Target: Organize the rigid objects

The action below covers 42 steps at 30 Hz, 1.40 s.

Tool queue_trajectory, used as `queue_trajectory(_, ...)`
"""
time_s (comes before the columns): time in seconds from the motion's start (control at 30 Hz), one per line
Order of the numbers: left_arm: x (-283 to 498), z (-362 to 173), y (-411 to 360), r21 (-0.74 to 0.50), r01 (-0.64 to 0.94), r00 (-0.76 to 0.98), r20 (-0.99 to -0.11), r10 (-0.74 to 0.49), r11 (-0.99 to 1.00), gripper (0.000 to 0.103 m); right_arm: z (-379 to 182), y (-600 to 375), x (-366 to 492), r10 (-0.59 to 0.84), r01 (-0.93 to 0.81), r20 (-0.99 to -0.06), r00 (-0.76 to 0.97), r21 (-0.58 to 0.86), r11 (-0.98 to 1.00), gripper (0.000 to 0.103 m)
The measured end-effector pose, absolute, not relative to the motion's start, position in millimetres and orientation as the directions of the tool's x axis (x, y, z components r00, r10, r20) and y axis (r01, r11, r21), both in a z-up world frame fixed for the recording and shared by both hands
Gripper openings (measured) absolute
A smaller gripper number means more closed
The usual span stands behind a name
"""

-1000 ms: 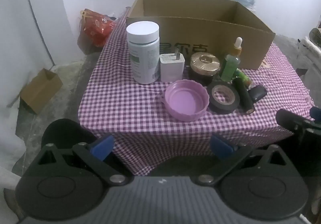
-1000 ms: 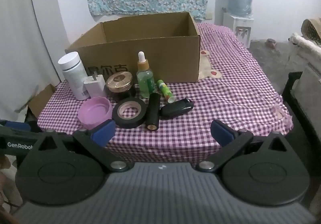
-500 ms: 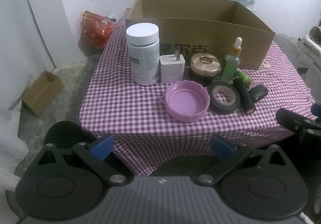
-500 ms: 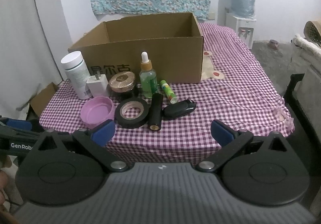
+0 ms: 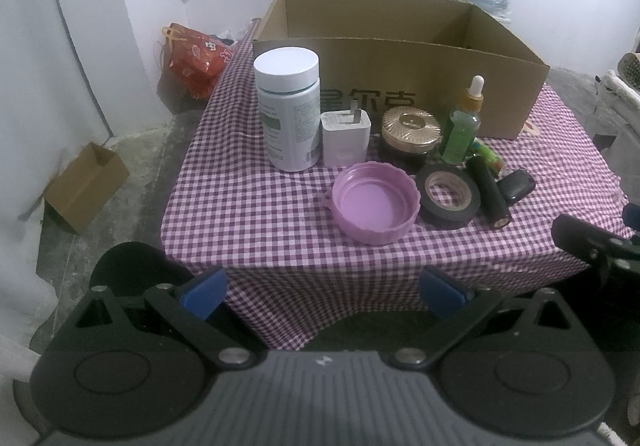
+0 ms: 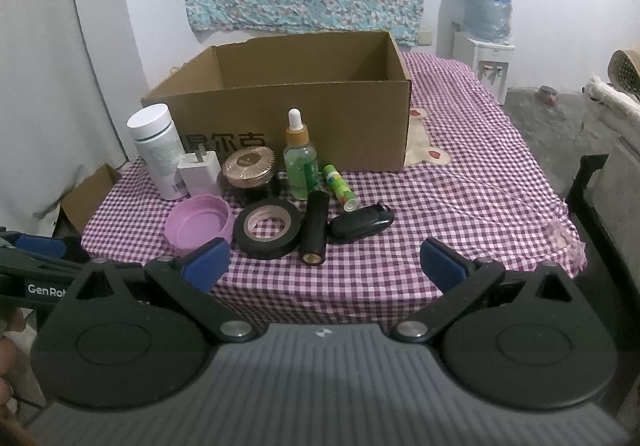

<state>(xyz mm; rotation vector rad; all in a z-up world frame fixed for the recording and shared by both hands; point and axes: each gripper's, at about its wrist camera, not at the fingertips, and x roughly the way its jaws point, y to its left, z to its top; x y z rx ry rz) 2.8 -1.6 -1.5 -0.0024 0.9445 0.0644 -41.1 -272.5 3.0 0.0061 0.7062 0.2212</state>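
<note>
Both tools, left (image 5: pixel 322 288) and right (image 6: pixel 324 264), gape wide, holding nothing, short of the worktop (image 6: pixel 460 206) items ahead.

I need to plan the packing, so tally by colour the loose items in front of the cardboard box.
White: 2, pill bottle and charger plug
Gold: 1, jar
Green: 2, dropper bottle and small tube
Pink: 1, lid
Black: 3, tape roll, cylinder, key fob
Total: 9

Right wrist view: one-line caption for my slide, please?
Open right gripper faces a checked table where tape roll, pink lid and bottles wait before a cardboard box.
</note>
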Motion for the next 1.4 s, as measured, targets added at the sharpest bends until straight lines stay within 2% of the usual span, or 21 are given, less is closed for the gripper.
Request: queue_trajectory(1.4, 1.5, -7.9, -1.5, 0.041, -0.061, 0.571, -0.818, 0.068, 0.997, 0.102, -0.6, -273.4, -40.9, 0.212, -0.197, -0.649, 0.730, 0.097, 0.976, 0.102)
